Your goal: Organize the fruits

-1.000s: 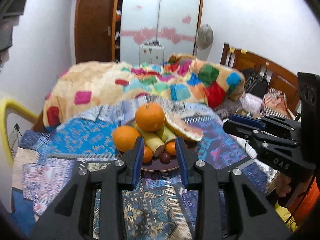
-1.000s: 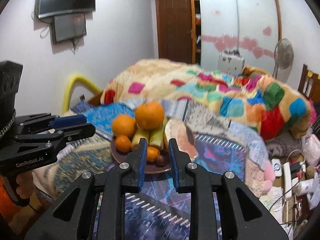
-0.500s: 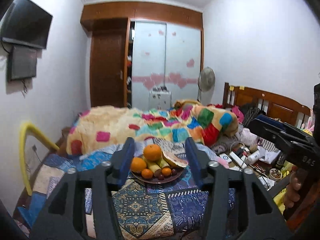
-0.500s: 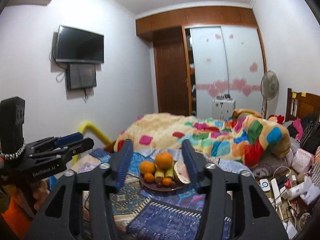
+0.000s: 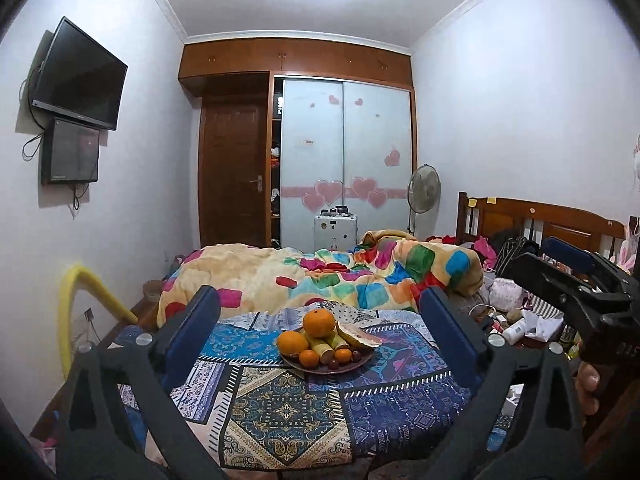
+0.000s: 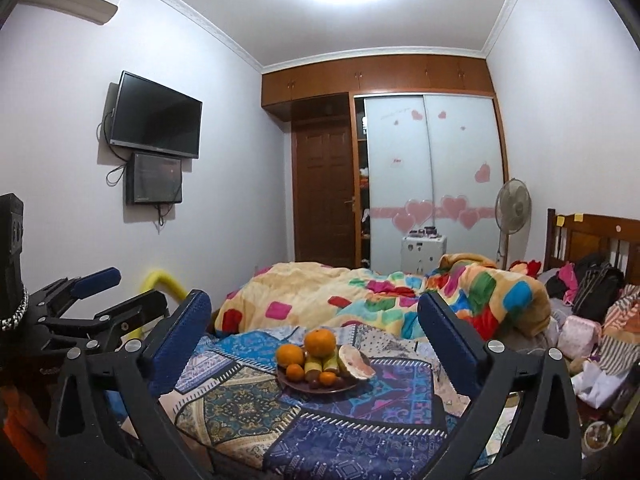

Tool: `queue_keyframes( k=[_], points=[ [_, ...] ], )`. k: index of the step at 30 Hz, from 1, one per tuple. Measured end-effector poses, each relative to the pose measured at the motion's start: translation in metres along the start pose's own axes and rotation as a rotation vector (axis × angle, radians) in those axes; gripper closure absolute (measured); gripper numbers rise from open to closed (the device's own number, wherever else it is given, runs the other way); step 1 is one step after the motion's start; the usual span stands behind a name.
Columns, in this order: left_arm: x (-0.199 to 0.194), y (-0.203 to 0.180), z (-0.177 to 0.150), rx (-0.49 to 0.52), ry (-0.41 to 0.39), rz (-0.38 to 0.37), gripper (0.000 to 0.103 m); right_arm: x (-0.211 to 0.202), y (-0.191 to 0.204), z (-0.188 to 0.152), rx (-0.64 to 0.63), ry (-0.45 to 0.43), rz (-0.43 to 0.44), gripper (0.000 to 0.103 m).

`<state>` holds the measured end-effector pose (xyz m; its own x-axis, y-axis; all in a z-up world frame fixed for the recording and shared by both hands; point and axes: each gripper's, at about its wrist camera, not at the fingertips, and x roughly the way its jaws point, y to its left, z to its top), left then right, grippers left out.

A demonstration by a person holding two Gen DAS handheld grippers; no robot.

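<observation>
On the patterned bed cover (image 5: 280, 408) sits one plate (image 5: 320, 366) carrying two large oranges, one (image 5: 319, 322) stacked above the other (image 5: 292, 342), two small oranges, three banana pieces (image 5: 325, 343) and one cut fruit slice (image 5: 357, 333). Banana pieces lie side by side, long axes running from plate front toward the rear. Left gripper (image 5: 320, 332) and right gripper (image 6: 316, 332) both hold their fingers released and spread wide, well apart from the plate, with bare cover on all sides of it.

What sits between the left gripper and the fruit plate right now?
Only patterned bedspread. In the left wrist view the left gripper is open and held back from the fruit plate, with nothing else on that stretch.
</observation>
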<state>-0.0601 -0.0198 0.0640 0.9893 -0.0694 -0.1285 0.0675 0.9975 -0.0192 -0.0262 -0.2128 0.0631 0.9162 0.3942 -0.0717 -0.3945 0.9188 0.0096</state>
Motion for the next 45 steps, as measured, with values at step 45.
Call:
queue_keyframes(
  k=[45],
  points=[
    [0.009,-0.001,-0.011,0.001,0.018,0.002,0.0,-0.002,0.004,-0.007,0.016,0.028,-0.024,0.0]
  ],
)
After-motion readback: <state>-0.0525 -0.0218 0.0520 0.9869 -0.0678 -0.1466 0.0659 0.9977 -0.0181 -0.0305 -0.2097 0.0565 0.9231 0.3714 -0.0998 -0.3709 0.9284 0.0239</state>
